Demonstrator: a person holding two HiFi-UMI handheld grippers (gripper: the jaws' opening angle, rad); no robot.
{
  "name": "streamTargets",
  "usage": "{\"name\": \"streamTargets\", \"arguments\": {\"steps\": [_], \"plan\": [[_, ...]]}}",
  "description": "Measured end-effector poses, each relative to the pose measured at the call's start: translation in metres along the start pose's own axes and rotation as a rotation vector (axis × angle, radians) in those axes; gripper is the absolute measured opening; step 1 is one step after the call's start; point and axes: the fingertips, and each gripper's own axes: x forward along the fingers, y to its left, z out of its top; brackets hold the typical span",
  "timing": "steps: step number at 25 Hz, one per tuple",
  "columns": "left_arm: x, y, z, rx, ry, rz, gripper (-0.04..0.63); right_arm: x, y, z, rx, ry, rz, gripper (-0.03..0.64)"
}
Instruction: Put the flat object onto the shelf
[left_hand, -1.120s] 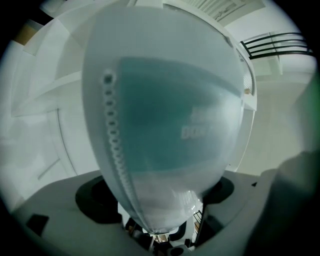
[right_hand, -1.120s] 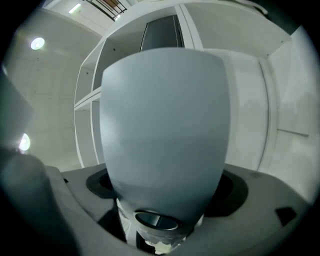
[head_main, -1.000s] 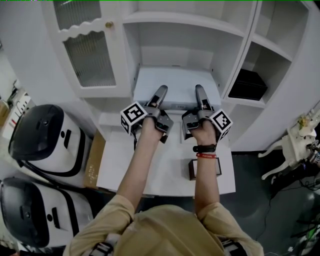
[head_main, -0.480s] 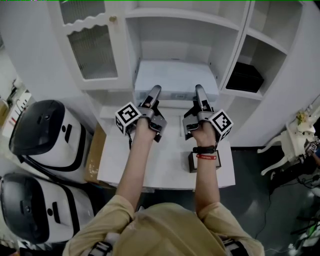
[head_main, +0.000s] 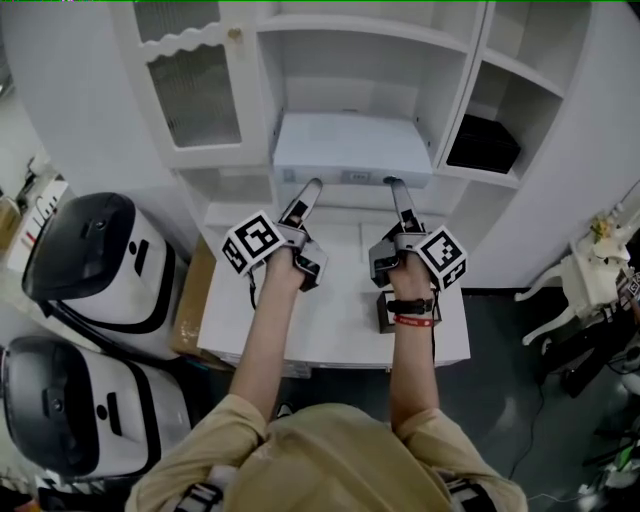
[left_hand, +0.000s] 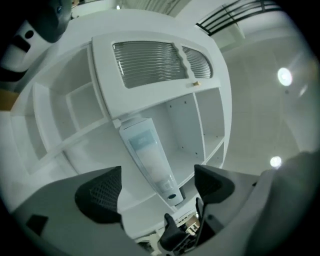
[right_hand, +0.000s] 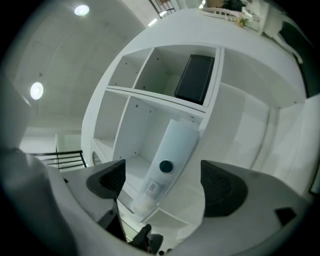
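Note:
The flat object is a thin white panel with a round dark button on its front edge. It lies flat on the lower shelf of the white cabinet's middle bay. My left gripper is just short of the panel's front edge at its left, open and holding nothing. My right gripper is open and bare at the front edge's right. In the left gripper view the panel shows edge-on beyond the gripper. The right gripper view has the panel ahead of the gripper.
A black box sits in the right-hand bay. A glass cabinet door is to the left. Under my arms is a white table with a small dark block. Two black-and-white machines stand on the floor at left.
Both grippers have drawn back toward me from over the panel's front edge. The panel stays lying on the shelf.

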Motion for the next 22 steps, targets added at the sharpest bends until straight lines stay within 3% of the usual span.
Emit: {"name": "streamTargets", "arguments": {"steps": [5,11,15,18,22], "plan": [[-0.008,-0.009,-0.009,0.195,0.057,0.011,0.448,-0.013,0.005,-0.003,-0.288,0.069,-0.039,0.462],[-0.013,-0.007,-0.014,0.426,0.083,0.108,0.446,-0.019,0.008,-0.008,-0.590,0.131,-0.089,0.460],[-0.014,-0.006,-0.014,0.585,0.085,0.164,0.435,-0.017,0.009,-0.016,-0.697,0.169,-0.094,0.443],[-0.014,-0.009,-0.012,0.664,0.068,0.194,0.377,-0.017,0.010,-0.018,-0.747,0.175,-0.091,0.373],[-0.010,-0.011,-0.008,0.768,0.060,0.228,0.322,-0.011,0.015,-0.018,-0.804,0.165,-0.089,0.341]]}}
